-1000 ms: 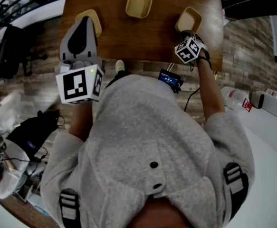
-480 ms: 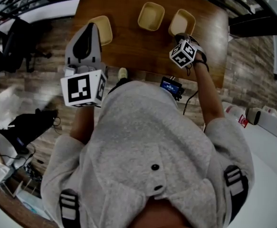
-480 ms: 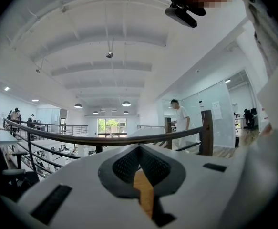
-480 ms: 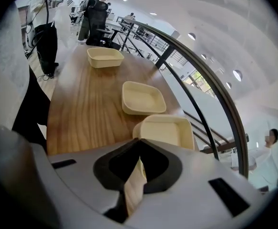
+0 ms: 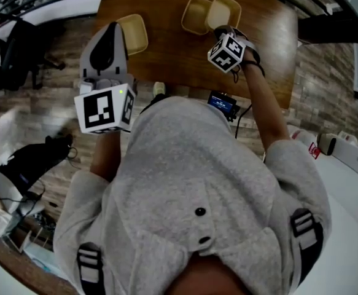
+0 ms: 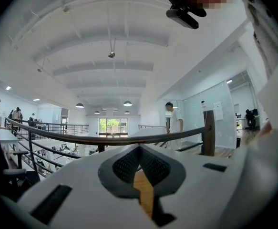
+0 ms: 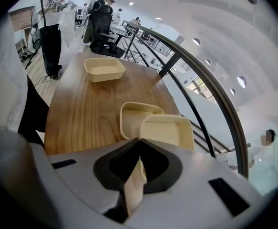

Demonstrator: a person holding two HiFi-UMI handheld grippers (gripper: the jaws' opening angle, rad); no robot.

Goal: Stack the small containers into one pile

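Three small beige containers are at the wooden table (image 5: 166,48). One (image 5: 132,32) sits at the left, one (image 5: 196,15) in the middle. The third (image 5: 224,9) hangs from my right gripper (image 5: 219,34), whose jaws are shut on its near rim. In the right gripper view the held container (image 7: 166,130) overlaps the right edge of the middle container (image 7: 133,117), and the far one (image 7: 104,68) lies beyond; the gripper (image 7: 138,147) pinches the rim. My left gripper (image 5: 108,57) is raised near the table's left front corner, shut and empty (image 6: 139,149).
A small black device (image 5: 221,102) with a cable sits near the table's front edge. A railing (image 7: 196,75) runs past the table's far side. An office chair (image 7: 100,27) and people stand beyond the left end. Bags lie on the floor (image 5: 25,158) at left.
My right gripper has carried its container leftward, from apart at the right to partly over the middle container. The left gripper has stayed raised and shut.
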